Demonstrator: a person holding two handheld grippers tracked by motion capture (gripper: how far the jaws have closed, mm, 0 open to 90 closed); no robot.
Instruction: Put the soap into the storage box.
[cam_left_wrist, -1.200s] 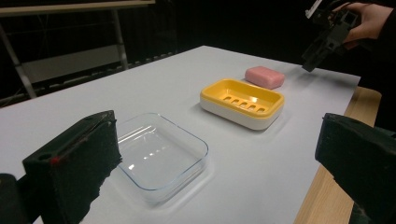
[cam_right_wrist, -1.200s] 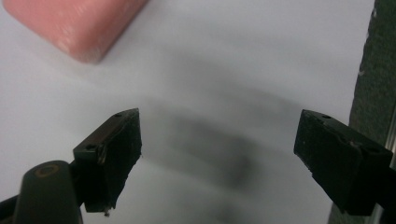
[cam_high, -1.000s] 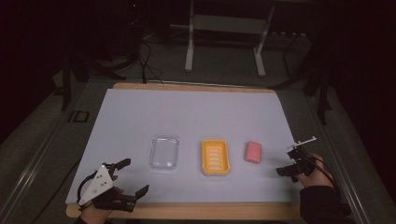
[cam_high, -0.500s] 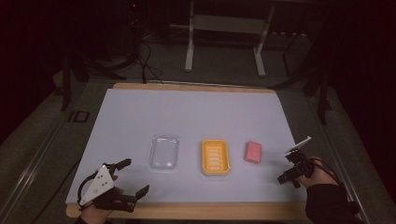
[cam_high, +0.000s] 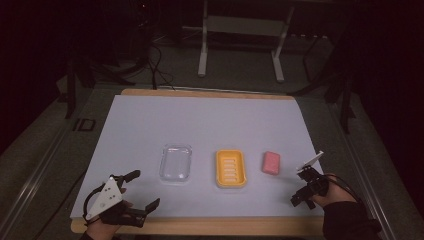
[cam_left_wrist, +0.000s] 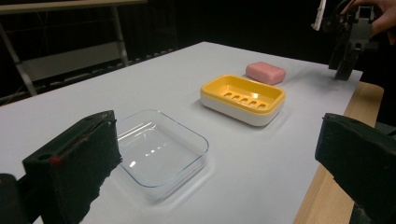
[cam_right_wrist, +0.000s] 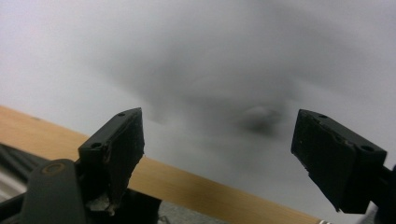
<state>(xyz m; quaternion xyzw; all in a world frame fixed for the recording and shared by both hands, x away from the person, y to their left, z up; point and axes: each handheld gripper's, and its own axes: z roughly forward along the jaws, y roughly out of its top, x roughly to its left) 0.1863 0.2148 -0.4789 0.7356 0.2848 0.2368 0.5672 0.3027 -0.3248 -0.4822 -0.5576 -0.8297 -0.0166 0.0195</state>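
A clear plastic dish (cam_high: 176, 163) (cam_left_wrist: 156, 151), a yellow soap dish (cam_high: 230, 168) (cam_left_wrist: 243, 98) and a pink soap bar (cam_high: 271, 162) (cam_left_wrist: 265, 72) lie in a row on the white table top, left to right. My left gripper (cam_high: 143, 190) (cam_left_wrist: 217, 135) is open at the near left corner, short of the clear dish and holding nothing. My right gripper (cam_high: 299, 187) (cam_right_wrist: 219, 140) (cam_left_wrist: 348, 37) hangs open and empty at the near right, tilted down towards the table, a little right of and nearer than the soap.
The table's wooden front edge (cam_high: 225, 225) (cam_right_wrist: 187, 182) runs just below both grippers. Behind the table stand a white metal frame (cam_high: 240, 45) and cables (cam_high: 155, 60) on a dark floor. The far half of the white top (cam_high: 210, 120) is bare.
My right gripper has shifted slightly towards the near edge and tipped downward. The left gripper and the three objects have not moved.
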